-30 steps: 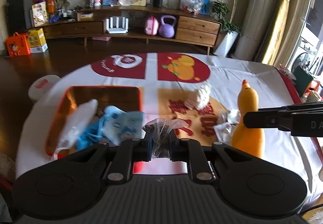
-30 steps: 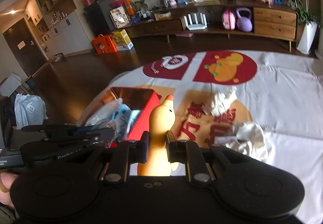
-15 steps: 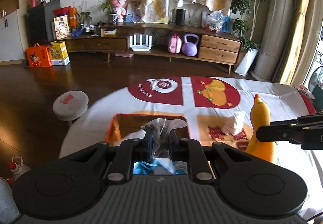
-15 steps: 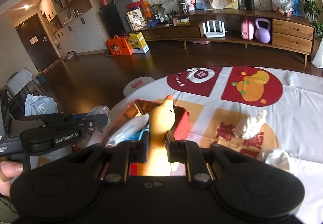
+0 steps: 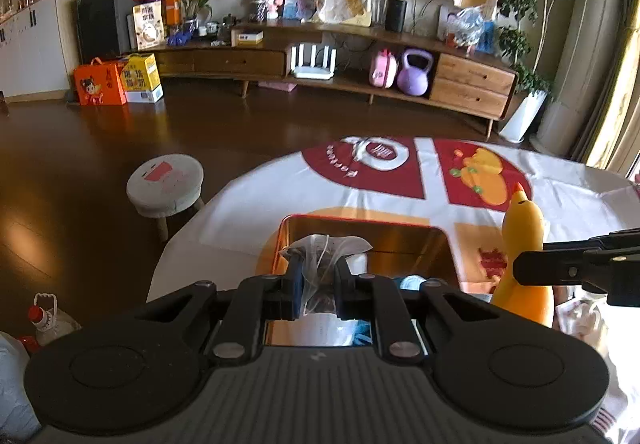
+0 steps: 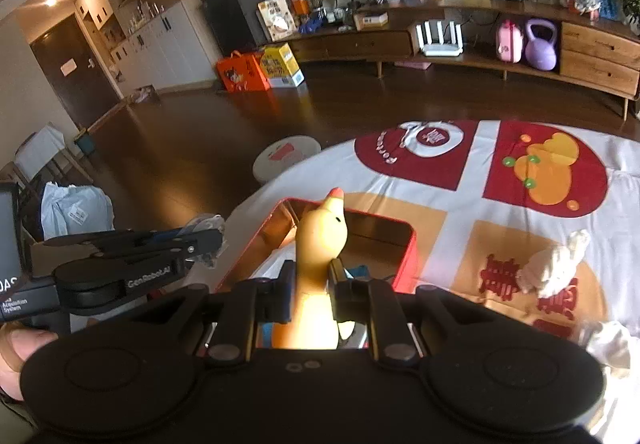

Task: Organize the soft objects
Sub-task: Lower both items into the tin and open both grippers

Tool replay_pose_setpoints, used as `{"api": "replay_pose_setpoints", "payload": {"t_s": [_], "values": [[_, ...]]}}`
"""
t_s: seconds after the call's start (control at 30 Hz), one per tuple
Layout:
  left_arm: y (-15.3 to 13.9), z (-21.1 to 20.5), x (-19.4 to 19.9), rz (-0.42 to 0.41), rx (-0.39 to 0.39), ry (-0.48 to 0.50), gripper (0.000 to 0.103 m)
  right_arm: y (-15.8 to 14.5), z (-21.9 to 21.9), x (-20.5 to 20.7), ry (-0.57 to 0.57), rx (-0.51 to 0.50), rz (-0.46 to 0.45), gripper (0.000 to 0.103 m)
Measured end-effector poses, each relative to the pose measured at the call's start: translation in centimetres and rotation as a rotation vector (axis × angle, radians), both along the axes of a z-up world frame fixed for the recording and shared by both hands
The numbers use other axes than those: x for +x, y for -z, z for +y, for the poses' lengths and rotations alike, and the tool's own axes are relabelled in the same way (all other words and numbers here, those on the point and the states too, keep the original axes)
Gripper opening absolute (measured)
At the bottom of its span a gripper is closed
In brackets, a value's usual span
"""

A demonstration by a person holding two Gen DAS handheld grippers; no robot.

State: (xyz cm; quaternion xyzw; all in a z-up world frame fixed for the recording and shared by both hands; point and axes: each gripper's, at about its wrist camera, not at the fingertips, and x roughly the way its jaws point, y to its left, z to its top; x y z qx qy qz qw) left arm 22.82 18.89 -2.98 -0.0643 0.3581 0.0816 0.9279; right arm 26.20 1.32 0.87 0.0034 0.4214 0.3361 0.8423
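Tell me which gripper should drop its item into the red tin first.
Probably left: the left gripper holds the clear plastic bag directly over the red tin. The right gripper, gripping the yellow duck toy, looks nearer the tin's edge.

**Tally of goods on the counter**

- Rubber duck [image 6: 320,244], yellow: one.
- Clear plastic bag [image 5: 325,256]: one.
- Red tin box [image 6: 404,256], open-topped: one.
- White soft toy [image 6: 556,268]: one.
- White crumpled cloth [image 6: 612,344]: one.
- Patterned tablecloth [image 6: 472,180]: one.
- Round stool [image 5: 165,184] on the floor: one.
- Purple kettlebell [image 5: 416,73] on the shelf: one.
- Handheld grippers: two.
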Motion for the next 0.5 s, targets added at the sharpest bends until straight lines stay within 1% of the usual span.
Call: {"api": "replay_pose_setpoints", "payload": {"t_s": [0.27, 0.5], "values": [[3.1, 1.1, 2.5, 0.029, -0.016, 0.007, 0.015, 3.5, 2.2, 2.0, -0.010, -0.037, 0.058, 0.016], [5.7, 1.3, 4.3, 0.075, -0.022, 0.016, 0.015, 6.1, 3.0, 3.2, -0.008, -0.072, 0.090, 0.016]]}}
